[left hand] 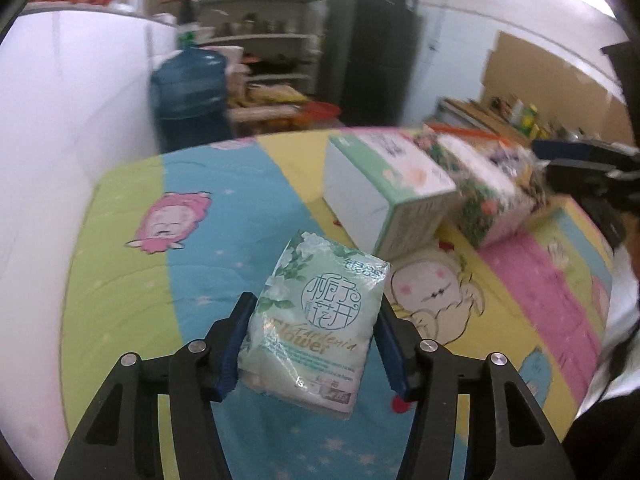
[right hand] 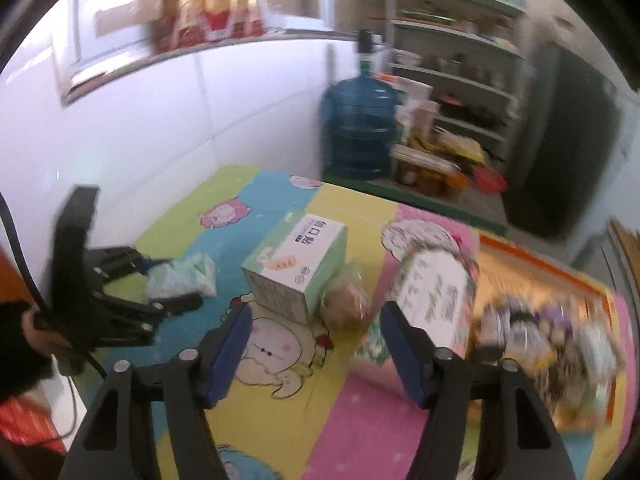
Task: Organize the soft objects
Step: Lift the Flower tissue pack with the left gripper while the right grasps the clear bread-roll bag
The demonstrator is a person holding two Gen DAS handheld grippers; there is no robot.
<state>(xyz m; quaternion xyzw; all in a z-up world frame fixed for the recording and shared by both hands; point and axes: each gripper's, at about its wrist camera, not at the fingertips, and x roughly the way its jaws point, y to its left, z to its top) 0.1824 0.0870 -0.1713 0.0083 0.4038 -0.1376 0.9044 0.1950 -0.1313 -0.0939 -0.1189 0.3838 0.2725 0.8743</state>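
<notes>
left gripper point(left hand: 316, 344): blue pads clamp a crinkly, pillowy tissue pack point(left hand: 316, 324) | right gripper point(right hand: 316, 344): parted, empty | rigid rectangular carton point(right hand: 296, 268) beyond it on cartoon-print mat point(right hand: 352, 420)

On the counter point(left hand: 120, 264) the tissue pack point(left hand: 316, 320) lies between the jaws of the left gripper point(left hand: 314, 344). Beyond it to the right stands the box point(left hand: 384, 184), with a wrapped packet point(left hand: 488, 192) just beside it (touching, it seems). Behind the counter's far edge stands a water jug point(left hand: 188, 96), shelves point(left hand: 260, 40) to its right.
</notes>
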